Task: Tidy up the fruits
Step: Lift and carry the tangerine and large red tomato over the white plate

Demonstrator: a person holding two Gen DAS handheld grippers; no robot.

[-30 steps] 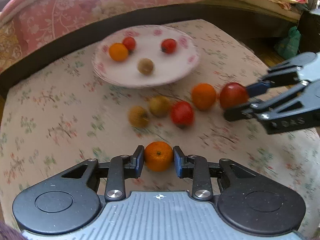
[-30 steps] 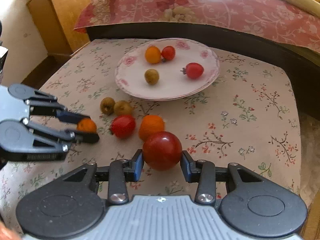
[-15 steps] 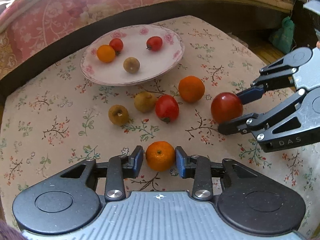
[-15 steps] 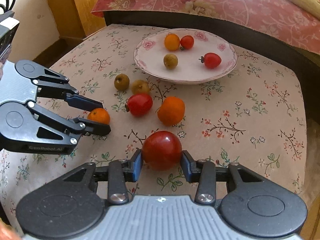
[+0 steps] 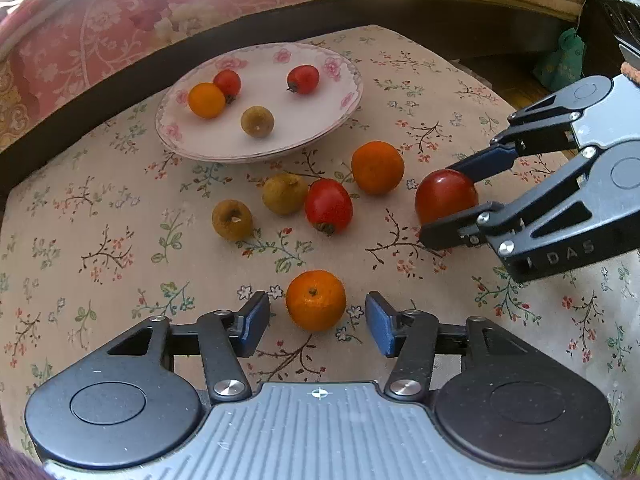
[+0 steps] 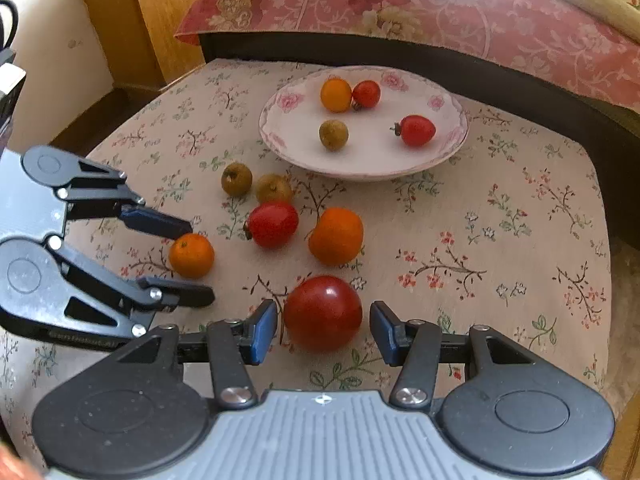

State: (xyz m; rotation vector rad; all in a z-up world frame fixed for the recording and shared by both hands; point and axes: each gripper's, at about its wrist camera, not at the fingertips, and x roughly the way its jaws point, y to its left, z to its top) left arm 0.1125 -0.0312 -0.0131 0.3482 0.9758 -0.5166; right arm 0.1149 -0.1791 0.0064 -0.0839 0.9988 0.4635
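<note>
Fruits on surface (image 5: 100,216): mandarin (image 5: 315,300) between left gripper (image 5: 316,322) fingers, apart, no contact; tomato (image 6: 322,312) likewise, right gripper (image 6: 323,330). Advice: close squarely, gently, lift straight. Beyond, loose fruit, then plate (image 6: 448,152) holding four.

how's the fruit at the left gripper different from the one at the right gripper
The small orange at the left gripper is orange, dull, with a stem dimple; the dark red tomato at the right gripper is bigger, glossy. Both sit on the tablecloth between open jaws, untouched.
</note>
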